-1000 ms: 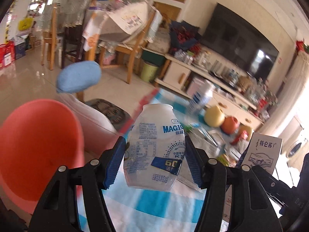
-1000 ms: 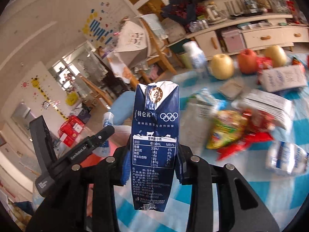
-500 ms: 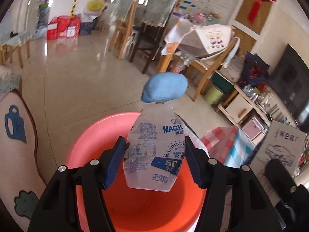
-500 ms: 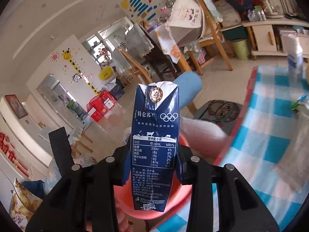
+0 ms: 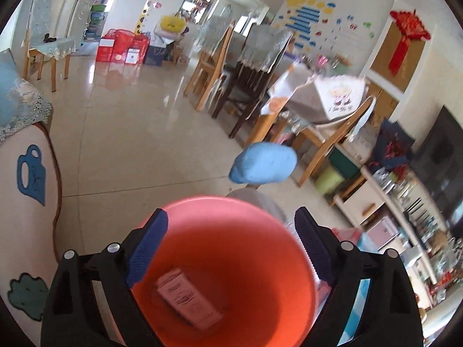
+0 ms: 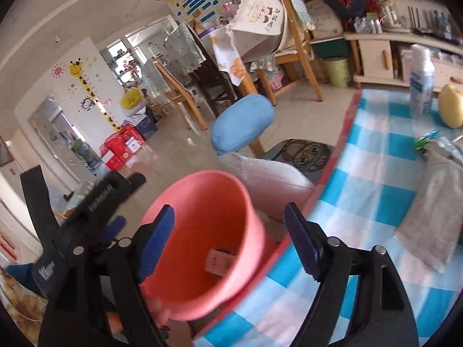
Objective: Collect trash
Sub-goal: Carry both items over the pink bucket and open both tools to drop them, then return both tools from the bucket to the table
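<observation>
while both sets of jaws opening, nothing between either pair; left gripper (image 5: 231, 248) spread wide, blue pads apart over the mouth of the pink bucket (image 5: 260, 211), pointing down into it. right gripper (image 6: 230, 241) likewise wide, empty, angled at the same bucket (image 6: 202, 185) from its table side. left gripper's black body seen at far left of right wrist view (image 6: 86, 211), just beside the bucket rim.

inside bucket: one flattened carton (image 5: 188, 300) lying on the bottom, tinted pink by the walls; in right wrist view a small carton face (image 6: 218, 261) low against the inner wall, print too blurred to read.

bucket standing just beside edge of table with blue-and-white checked cloth (image 6: 390, 202), red border. on cloth further off: grey bag (image 6: 434, 202), white bottle (image 6: 421, 78) upright, yellow fruit (image 6: 451, 110) near it.

beyond bucket: blue cushion (image 5: 263, 163), wooden chairs (image 5: 214, 66), tiled floor (image 5: 130, 121)
</observation>
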Demonstrator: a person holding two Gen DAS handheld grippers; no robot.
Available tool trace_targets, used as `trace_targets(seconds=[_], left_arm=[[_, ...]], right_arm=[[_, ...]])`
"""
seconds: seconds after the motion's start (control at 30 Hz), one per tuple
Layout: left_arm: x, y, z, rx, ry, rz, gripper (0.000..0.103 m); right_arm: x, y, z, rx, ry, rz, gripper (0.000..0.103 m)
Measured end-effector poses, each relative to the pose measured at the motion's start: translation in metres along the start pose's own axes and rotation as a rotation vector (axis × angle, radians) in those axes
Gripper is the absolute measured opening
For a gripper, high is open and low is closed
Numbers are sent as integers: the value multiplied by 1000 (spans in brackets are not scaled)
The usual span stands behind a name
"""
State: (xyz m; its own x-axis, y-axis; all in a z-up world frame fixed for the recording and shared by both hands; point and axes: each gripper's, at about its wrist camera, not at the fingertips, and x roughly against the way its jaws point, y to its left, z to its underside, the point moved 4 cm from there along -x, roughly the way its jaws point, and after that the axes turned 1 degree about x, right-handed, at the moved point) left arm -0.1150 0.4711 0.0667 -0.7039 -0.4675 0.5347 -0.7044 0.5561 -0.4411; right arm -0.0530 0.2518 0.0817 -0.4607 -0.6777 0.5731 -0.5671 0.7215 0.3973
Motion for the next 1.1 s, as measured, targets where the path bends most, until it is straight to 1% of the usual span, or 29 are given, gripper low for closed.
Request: trace_targets(seconds=[0.13,0.23,0.3,0.5,0.57,0.63,0.77,0.83,0.97,1.1], left_arm=[[6,-10,2,-10,-29,58,89],[12,-23,5,-36,-41,102,89],[15,-32,10,-60,-36,137,90],[25,-64,27,-159,-37,217,91],[29,-71,34,-185,-30,247,92],[32,-82,41,-223,-14,294,92],[40,-100,53,-316,-17,316,92],[45,-109,61,-361,-25,328,92],[51,-125,78,-447,-14,357,92],[61,-139,93,-522,-33,371,92]], right_arm=[[19,-15,12,64,-16,90,84],[35,-27,25,105,-33,158,89],[47,-37,31,121,-49,199,95],[79,-57,46,151,-94,285,96],[90,-61,50,180,-110,311,97],[100,-63,55,218,-128,336,98],[117,-68,63,287,-158,381,99],[123,-71,67,309,-158,400,99],[135,-71,75,371,-161,435,99],[145,-74,82,393,-161,457,99]])
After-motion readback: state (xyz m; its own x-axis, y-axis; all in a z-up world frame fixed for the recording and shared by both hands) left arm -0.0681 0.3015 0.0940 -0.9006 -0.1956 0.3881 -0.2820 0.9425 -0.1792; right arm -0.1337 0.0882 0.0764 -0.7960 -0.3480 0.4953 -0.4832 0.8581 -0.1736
